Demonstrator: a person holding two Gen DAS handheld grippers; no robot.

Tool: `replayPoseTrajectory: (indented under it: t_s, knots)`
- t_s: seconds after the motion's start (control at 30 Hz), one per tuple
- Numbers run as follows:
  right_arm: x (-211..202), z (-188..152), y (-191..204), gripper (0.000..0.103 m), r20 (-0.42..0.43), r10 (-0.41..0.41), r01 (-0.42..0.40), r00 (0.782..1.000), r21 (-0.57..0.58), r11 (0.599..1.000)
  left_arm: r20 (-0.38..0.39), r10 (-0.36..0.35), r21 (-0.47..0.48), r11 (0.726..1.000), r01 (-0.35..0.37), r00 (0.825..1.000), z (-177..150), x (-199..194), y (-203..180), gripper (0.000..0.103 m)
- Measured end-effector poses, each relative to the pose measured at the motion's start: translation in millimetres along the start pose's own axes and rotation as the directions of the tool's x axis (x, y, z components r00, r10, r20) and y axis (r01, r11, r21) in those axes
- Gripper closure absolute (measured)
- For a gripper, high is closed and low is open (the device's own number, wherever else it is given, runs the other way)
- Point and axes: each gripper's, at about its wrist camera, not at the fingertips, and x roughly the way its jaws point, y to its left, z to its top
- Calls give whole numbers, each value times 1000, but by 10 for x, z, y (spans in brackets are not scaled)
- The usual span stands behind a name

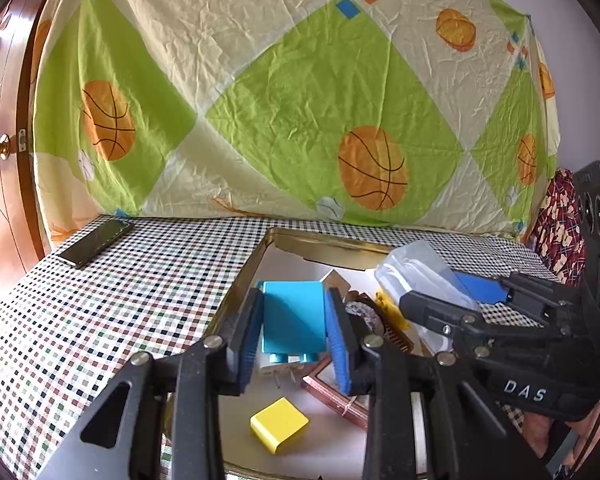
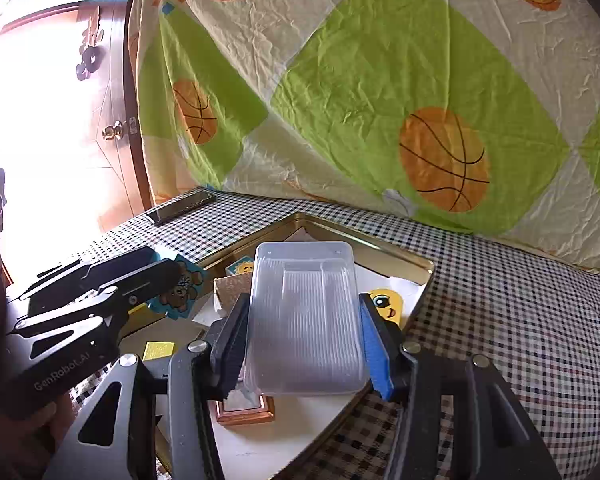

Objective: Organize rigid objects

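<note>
Left gripper (image 1: 294, 322): its two blue-padded fingers (image 1: 249, 342) are closed against the left and right sides of a blue block (image 1: 294, 316), which is held above the tray (image 1: 246, 270). Two short cylindrical studs project from the block's near lower edge. In the right wrist view this gripper (image 2: 168, 276) enters from the left, and the face of the block (image 2: 182, 288) seen there bears a cartoon bear print.

Right gripper (image 2: 304, 336): its fingers (image 2: 374, 346) clamp the long sides of a clear box (image 2: 306, 318), a ribbed translucent plastic container, held above the tray (image 2: 384, 246). In the left wrist view the right gripper (image 1: 452, 284) reaches in from the right with the clear box (image 1: 420, 276) between its fingers.

Tray: gold-rimmed, white-floored, resting on the checked tablecloth (image 1: 120, 304). On its floor:
- a yellow block (image 1: 279, 424), lying flat near the front, apart from the other items;
- a copper frame (image 1: 332, 394), just right of the yellow block, partly under the left gripper;
- a yellow smiley piece (image 2: 386, 304), beside the right finger;
- further small items beneath the grippers, too covered to identify.

Background: a dark phone (image 1: 96, 242) lies on the tablecloth at the far left corner, well apart from the tray. A green and cream sheet (image 1: 300, 100) printed with basketballs hangs behind the table. A wooden door (image 1: 0, 140) with a brass knob stands at the left.
</note>
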Motion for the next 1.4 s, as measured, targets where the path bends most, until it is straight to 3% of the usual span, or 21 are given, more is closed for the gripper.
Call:
replayPoseTrajectory:
  t_s: [0.17, 0.37, 0.43, 0.5, 0.6, 0.67, 0.9, 1.4]
  knots:
    - [140, -79, 111, 49, -63, 57, -58, 996, -20, 998, -30, 14, -2, 1000, -14, 999, -16, 91, 53, 72]
    - [90, -151, 135, 41, -55, 53, -55, 997, -25, 998, -30, 8, 0, 1000, -8, 1000, -52, 61, 52, 71]
    - [51, -165, 112, 38, -46, 37, -38, 998, -27, 999, -18, 34, 11, 999, -33, 999, -54, 29, 30, 61]
    - [0, -178, 75, 34, -33, 17, -17, 999, -25, 1000, 11, 58, 14, 998, -58, 998, -56, -35, 19, 33]
    - [-109, -176, 26, 29, -2, -18, 18, 1000, -22, 1000, 60, 84, 11, 996, -85, 995, -42, -156, 2, 6]
    - [-177, -156, 16, 25, 18, -43, 44, 999, -28, 999, 92, 105, 20, 994, -107, 990, -19, -236, -29, 1]
    - [-348, -83, -25, 20, 57, -109, 110, 992, -23, 994, 114, 140, 37, 989, -145, 984, 73, -404, -60, 1]
    - [-480, -64, -61, 18, 93, -101, 101, 991, 8, 995, 95, 194, 22, 980, -197, 976, 35, -432, -10, 1]
